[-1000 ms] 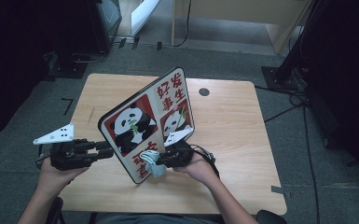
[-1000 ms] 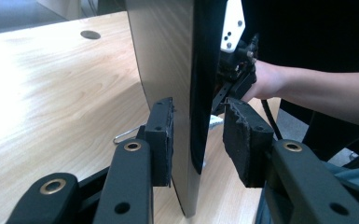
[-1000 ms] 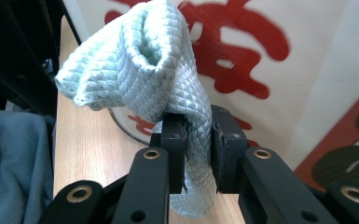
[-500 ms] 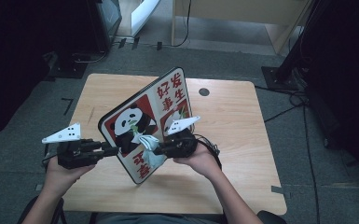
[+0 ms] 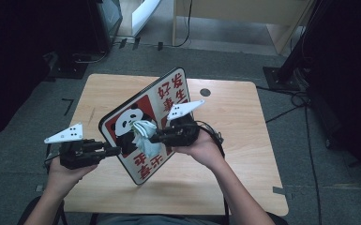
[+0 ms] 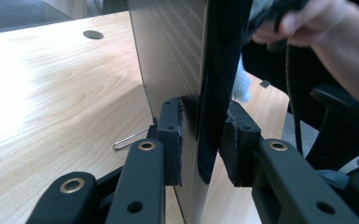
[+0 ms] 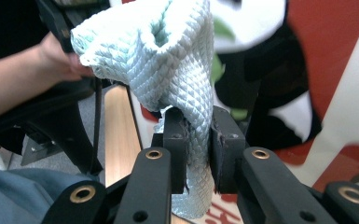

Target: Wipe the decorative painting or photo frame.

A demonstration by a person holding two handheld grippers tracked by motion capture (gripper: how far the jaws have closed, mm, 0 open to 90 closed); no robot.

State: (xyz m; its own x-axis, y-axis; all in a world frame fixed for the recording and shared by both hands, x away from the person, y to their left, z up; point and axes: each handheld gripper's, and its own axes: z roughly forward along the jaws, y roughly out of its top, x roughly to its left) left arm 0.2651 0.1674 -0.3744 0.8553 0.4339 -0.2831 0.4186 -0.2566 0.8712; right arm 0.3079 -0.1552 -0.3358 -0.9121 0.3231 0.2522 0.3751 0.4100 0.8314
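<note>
A square board [image 5: 152, 119] printed with a panda and red characters stands tilted on its corner above the wooden table [image 5: 244, 117]. My left gripper [image 5: 114, 151] is shut on the board's lower left edge [image 6: 205, 116], one pad on each face. My right gripper [image 5: 154, 138] is shut on a pale blue-green cloth [image 5: 144, 136] and presses it against the panda picture. In the right gripper view the quilted cloth [image 7: 168, 56] bulges out above the jaws, with the board's panda print [image 7: 270, 88] just behind it.
A round cable hole [image 5: 205, 92] lies in the table's far side. A bent wire clip [image 6: 128, 138] rests on the tabletop near the board's foot. A chair [image 6: 340, 121] and dark equipment stand around the table on grey carpet.
My right gripper has carried the cloth up and leftward across the board, from its lower part to the panda picture. The left gripper has kept its hold on the board's edge.
</note>
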